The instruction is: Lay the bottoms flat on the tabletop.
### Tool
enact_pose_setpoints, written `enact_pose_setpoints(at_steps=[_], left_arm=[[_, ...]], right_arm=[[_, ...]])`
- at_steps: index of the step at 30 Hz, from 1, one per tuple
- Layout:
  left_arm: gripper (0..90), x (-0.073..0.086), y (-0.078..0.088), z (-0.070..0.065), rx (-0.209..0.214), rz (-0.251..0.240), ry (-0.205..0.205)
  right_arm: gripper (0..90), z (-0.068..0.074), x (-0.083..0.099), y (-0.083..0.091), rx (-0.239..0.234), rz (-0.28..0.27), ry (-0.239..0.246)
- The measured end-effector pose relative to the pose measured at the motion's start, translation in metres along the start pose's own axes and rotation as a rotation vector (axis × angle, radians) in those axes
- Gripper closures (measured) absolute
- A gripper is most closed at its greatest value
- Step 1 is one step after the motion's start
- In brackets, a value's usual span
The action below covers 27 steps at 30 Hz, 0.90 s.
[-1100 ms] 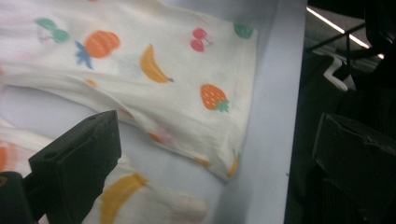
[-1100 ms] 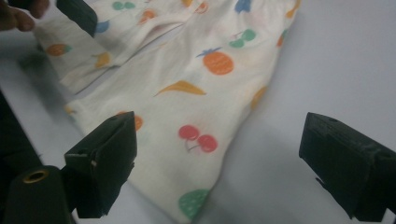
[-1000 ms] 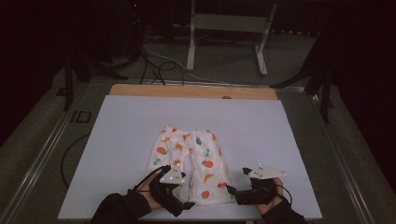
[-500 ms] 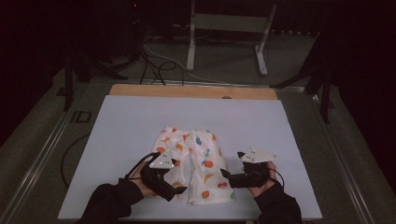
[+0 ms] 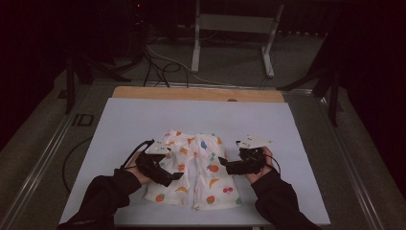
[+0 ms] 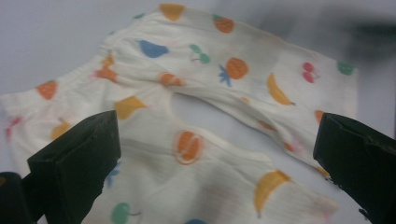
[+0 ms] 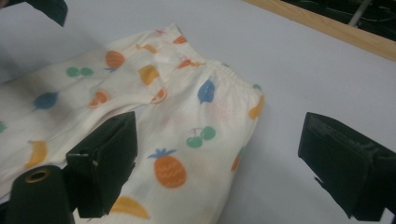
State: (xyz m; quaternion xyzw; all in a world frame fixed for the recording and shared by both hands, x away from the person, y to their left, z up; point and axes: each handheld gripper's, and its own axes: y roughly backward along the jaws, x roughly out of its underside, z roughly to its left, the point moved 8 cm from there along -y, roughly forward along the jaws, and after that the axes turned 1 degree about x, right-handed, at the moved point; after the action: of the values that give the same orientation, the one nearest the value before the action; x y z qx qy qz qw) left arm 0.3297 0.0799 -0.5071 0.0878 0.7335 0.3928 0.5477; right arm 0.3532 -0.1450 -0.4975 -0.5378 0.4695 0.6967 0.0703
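Pants (image 5: 194, 167) flat on table (image 5: 119, 129); left tongs (image 5: 173, 176) and right tongs (image 5: 224, 165) both gape wide, empty; pinch each outer edge fully before lifting.

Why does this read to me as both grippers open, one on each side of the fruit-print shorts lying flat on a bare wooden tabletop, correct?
Not quite: the fruit-print shorts lie on a white sheet covering the table, with wood showing at the far edge alone, as the high view shows. The rest holds: left gripper and right gripper are both open, one at each side.
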Motion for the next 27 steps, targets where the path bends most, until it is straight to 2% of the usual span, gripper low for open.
enact_pose_setpoints(at_steps=[3,5,8,10,11,12,13,18,19,22,23,26,27], left_arm=[[1.5,-0.001,0.0,0.006,-0.015,0.0,0.005],[1.6,-0.003,-0.001,0.015,-0.031,-0.007,0.026],[1.6,-0.005,-0.003,0.021,-0.037,-0.002,0.031],[1.6,-0.006,-0.006,0.032,-0.055,0.011,0.038],[1.6,-0.006,-0.006,0.032,-0.055,0.011,0.038],[1.6,-0.007,-0.007,0.036,-0.056,0.009,0.05],[1.6,-0.008,-0.009,0.044,-0.076,0.012,0.062],[1.6,-0.011,-0.013,0.057,-0.096,0.012,0.088],[1.6,-0.012,-0.014,0.061,-0.105,0.011,0.1],[1.6,-0.013,-0.018,0.071,-0.115,0.01,0.127],[2.3,-0.014,-0.019,0.074,-0.117,0.01,0.133],[3.1,-0.013,-0.023,0.087,-0.151,0.012,0.168],[3.9,-0.013,-0.023,0.087,-0.151,0.012,0.168]], right_arm=[[12.0,-0.002,-0.003,-0.006,0.0,0.007,-0.005],[12.0,-0.006,-0.008,-0.016,0.001,0.004,-0.008],[12.0,-0.01,-0.015,-0.024,0.0,0.007,-0.013],[12.0,-0.013,-0.02,-0.031,0.004,0.008,-0.016],[12.0,-0.015,-0.022,-0.034,0.006,0.015,-0.02],[12.0,-0.015,-0.022,-0.034,0.006,0.015,-0.02],[12.0,-0.019,-0.028,-0.04,0.002,0.013,-0.026],[12.0,-0.026,-0.037,-0.054,0.009,0.02,-0.03],[12.0,-0.029,-0.041,-0.061,-0.004,0.032,-0.038],[12.1,-0.031,-0.043,-0.066,-0.008,0.037,-0.052],[13.4,-0.033,-0.046,-0.072,-0.02,0.039,-0.075],[13.9,-0.036,-0.047,-0.077,-0.016,0.045,-0.086],[14.7,-0.039,-0.046,-0.084,-0.003,0.061,-0.11]])
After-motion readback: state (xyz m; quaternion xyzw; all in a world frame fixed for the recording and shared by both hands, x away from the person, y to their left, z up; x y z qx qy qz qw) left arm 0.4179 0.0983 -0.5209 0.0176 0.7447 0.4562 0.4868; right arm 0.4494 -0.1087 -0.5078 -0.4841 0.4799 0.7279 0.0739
